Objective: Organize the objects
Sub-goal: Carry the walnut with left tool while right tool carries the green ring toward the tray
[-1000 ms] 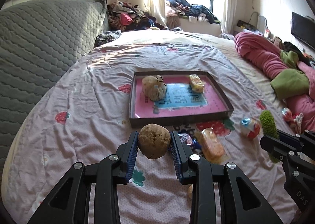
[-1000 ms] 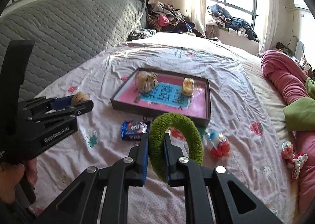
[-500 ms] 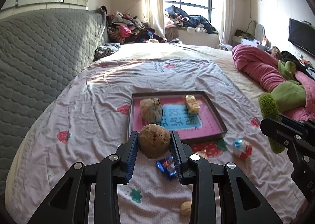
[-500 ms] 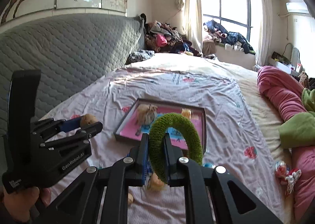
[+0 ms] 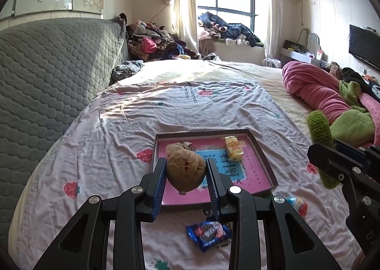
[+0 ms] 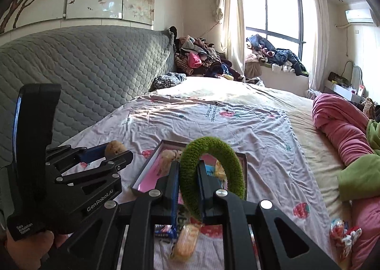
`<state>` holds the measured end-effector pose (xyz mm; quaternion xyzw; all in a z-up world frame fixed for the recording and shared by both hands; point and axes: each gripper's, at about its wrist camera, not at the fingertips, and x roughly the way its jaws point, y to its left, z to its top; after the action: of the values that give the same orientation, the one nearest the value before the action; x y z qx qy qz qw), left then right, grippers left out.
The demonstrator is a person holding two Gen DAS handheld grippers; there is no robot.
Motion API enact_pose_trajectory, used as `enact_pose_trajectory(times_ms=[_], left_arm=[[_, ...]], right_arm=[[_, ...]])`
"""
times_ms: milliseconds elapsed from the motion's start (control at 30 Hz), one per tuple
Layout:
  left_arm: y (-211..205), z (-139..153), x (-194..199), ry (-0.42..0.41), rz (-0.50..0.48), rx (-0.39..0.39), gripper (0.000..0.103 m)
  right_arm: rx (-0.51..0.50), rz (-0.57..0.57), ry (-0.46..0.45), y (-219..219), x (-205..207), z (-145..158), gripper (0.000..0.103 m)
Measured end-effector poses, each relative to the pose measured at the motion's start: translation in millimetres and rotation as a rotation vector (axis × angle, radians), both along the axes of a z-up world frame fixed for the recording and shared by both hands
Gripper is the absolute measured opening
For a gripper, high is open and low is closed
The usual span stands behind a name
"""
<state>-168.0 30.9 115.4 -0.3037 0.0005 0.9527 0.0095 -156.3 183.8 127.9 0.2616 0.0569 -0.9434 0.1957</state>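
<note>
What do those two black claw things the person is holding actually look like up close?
Both are matte black, angular frames with cut-out openings and round silver screws. The left gripper and right gripper each end in two flat fingers lined with ribbed blue pads. In the right wrist view the left one's body carries white lettering, "GenRobot.AI", and a small white label near its handle. No cables show.

grey headboard (image 5: 47,75), pink blanket (image 5: 315,89), window (image 6: 273,16)

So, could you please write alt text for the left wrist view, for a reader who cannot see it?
The left gripper holds a round brown potato-like ball between its fingers above a dark-framed pink tray on a bed with a pale strawberry-print sheet. A blue snack packet lies in front of the tray.
</note>
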Motion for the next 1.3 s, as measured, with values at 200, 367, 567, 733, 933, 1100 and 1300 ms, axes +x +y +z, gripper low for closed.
enact_pose_trajectory(times_ms=[200,367,567,733,933,1100,1300], left_arm=[[2.3,-10.6,-32.3,-0.012,0.002,-0.004,0.034],[6.8,-22.2,-53.0,-0.026,0.002,-0.010,0.034],[12.4,-36.0,-74.1,-0.042,0.001,-0.010,0.034],[13.6,-48.8,-87.9,-0.055,0.003,-0.015,0.034],[10.7,-70.0,-101.8,-0.078,0.014,-0.015,0.034],[9.3,-87.5,-111.1,-0.087,0.020,-0.020,0.034],[7.4,-112.1,-124.8,-0.107,0.030,-0.035,0.034]], right_arm=[[-0.004,-0.008,-0.006,0.8,-26.0,-10.0,0.014],[-0.015,-0.011,-0.028,2.7,-45.6,-21.4,0.014],[-0.028,-0.020,-0.059,5.7,-65.3,-38.9,0.014],[-0.016,-0.019,-0.077,5.0,-78.9,-53.2,0.014],[-0.010,-0.015,-0.097,2.2,-96.0,-69.3,0.014],[-0.019,-0.008,-0.118,-0.5,-108.7,-88.1,0.014],[-0.007,-0.003,-0.157,-8.9,-125.4,-116.4,0.014]])
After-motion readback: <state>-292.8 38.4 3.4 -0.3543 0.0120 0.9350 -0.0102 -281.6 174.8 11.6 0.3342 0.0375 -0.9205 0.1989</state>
